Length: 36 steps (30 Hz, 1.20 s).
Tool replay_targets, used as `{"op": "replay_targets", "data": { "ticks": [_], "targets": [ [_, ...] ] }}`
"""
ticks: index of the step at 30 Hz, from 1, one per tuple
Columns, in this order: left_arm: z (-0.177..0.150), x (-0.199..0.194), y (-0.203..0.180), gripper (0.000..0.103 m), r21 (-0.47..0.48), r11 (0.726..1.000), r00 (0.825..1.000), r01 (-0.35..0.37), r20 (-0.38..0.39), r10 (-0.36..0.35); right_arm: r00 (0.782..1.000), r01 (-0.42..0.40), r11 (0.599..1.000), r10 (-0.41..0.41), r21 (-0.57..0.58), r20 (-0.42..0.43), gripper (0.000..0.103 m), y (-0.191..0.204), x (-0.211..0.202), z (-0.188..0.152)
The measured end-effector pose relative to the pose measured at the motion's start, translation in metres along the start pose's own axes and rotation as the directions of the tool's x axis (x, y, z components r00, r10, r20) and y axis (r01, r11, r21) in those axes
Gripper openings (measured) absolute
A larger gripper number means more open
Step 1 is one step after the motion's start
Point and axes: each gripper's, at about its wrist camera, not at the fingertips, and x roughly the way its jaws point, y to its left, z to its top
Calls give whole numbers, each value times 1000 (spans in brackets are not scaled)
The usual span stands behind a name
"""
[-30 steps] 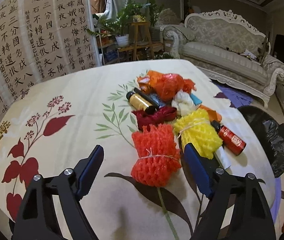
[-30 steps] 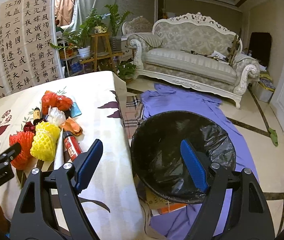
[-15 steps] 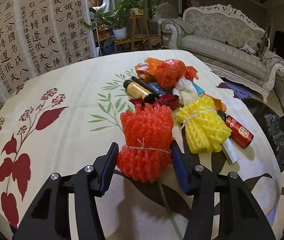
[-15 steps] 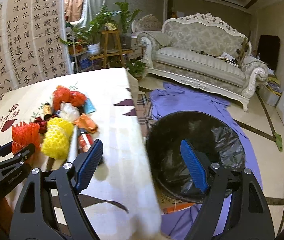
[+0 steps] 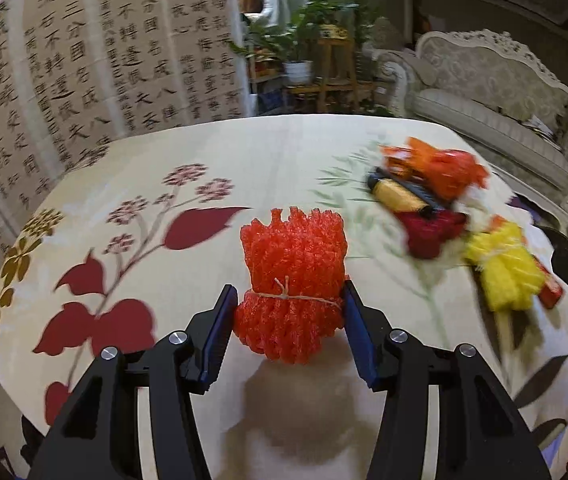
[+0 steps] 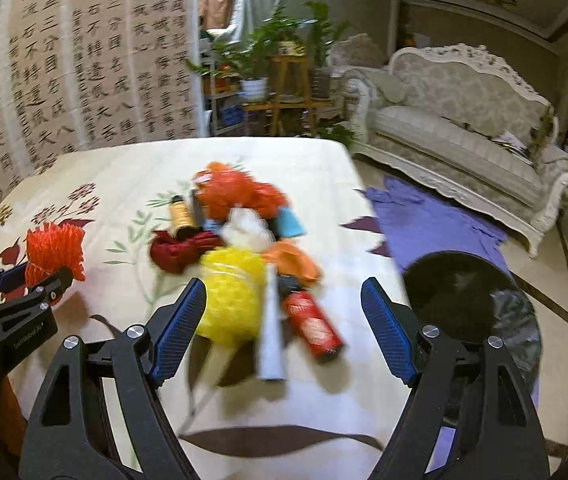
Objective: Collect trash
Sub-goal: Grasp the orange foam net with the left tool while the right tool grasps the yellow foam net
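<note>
At frame centre, left gripper (image 5: 287,316) clamps a light, springy red foam net (image 5: 292,280) at its string-tied waist; right gripper (image 6: 284,320) gapes wide, empty.

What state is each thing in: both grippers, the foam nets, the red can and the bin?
left gripper: shut on the orange foam net
right gripper: open, empty
yellow foam net: lying on the table
red can: lying on its side
bin: open, black-lined

left gripper (image 5: 287,316) closed on orange foam net (image 5: 292,280), lifted clear of pile
</note>
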Motion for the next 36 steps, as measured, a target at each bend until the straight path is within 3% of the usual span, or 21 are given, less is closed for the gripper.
{"op": "replay_targets", "data": {
  "ticks": [8,11,21,27,36],
  "targets": [
    [-1,8,27,52,-50,998,1000,-25,-18,24,996,-31,997,26,-71,-80,62,35,33,0],
    [-3,9,28,52,-53,998,1000,-19,-21,18,993,-25,997,16,-79,-117,47,40,43,-4],
    [-2,3,21,52,-50,999,1000,16,-3,-16,999,-3,997,1,-72,-40,44,32,22,3],
    [2,-7,-3,52,-20,998,998,65,21,-65,999,30,999,-30,-19,12,44,1,-1,8],
    [10,-22,-65,52,53,987,986,150,64,-154,979,195,979,-198,54,58,44,-63,-26,-7]
  ]
}}
